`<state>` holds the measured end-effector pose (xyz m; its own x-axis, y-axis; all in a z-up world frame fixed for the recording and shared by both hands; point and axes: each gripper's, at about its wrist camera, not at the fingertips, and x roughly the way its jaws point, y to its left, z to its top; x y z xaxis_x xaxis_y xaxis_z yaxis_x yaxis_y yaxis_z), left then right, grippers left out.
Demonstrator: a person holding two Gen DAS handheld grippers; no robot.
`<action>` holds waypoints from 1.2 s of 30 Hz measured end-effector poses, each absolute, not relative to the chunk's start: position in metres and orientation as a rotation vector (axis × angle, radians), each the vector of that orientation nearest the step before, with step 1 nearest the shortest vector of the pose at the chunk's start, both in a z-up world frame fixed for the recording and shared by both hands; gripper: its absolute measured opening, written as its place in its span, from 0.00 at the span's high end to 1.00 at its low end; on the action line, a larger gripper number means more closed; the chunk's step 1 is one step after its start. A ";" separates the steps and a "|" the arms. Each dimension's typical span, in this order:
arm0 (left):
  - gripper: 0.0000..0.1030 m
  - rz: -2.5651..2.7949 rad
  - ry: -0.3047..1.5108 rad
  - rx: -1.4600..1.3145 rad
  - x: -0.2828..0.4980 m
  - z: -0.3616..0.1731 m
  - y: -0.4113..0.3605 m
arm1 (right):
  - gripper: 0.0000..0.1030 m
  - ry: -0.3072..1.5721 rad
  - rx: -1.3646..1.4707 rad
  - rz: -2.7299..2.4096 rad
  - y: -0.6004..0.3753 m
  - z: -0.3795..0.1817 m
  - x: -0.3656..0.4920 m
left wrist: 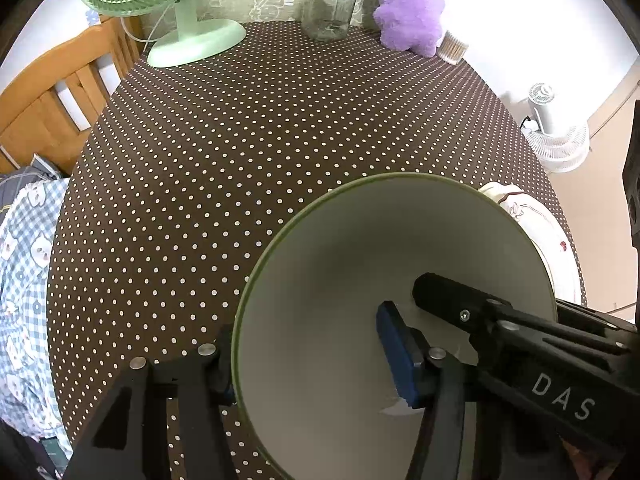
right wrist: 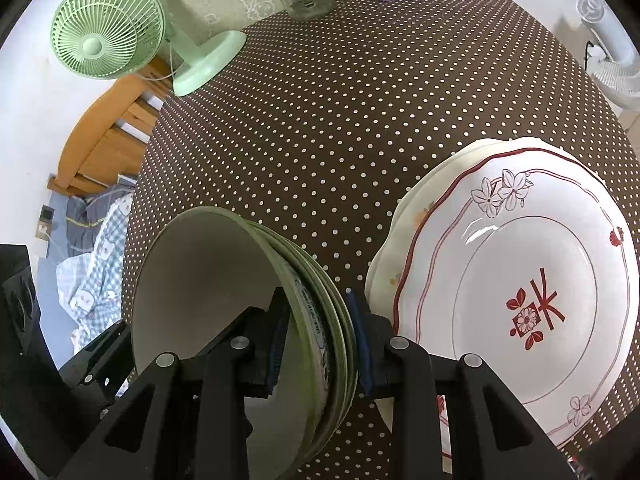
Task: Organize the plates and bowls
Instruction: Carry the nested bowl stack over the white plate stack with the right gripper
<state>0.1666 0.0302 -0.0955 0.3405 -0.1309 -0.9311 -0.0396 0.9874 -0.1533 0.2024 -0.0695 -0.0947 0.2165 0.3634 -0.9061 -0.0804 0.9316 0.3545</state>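
A stack of nested green-rimmed bowls (right wrist: 200,280) with cream insides sits on the dotted table, tilted in the right wrist view. My right gripper (right wrist: 320,320) is shut on the stack's right wall, one blue pad inside and one outside. In the left wrist view the top bowl (left wrist: 360,240) fills the lower middle. My left gripper (left wrist: 308,344) straddles its left rim, open: one finger sits outside the wall, while the blue pad (left wrist: 400,360) stands well inside, apart from it. A right gripper finger (left wrist: 444,294) reaches into the bowl from the right. White plates with red patterns (right wrist: 520,280) are stacked beside the bowls.
The brown dotted tablecloth (left wrist: 240,140) covers the table. At its far edge stand a green desk fan (left wrist: 180,20), a glass jar (left wrist: 330,4), a purple plush toy (left wrist: 412,8) and a cup of cotton swabs (left wrist: 452,50). A wooden chair (left wrist: 52,92) is at the left.
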 end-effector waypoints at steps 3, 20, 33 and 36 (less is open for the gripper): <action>0.47 -0.044 1.223 -0.191 0.162 -0.095 0.035 | 0.66 1.319 0.245 0.305 -0.070 -0.092 0.199; 0.49 -0.049 1.232 -0.243 0.141 -0.075 0.046 | 0.65 1.318 0.201 0.283 -0.063 -0.073 0.193; 0.49 -0.046 1.169 -0.233 0.131 -0.038 0.036 | 0.65 1.247 0.192 0.295 -0.081 -0.033 0.180; 0.49 -0.041 1.160 -0.232 0.128 -0.032 0.023 | 0.65 1.238 0.193 0.297 -0.088 -0.028 0.178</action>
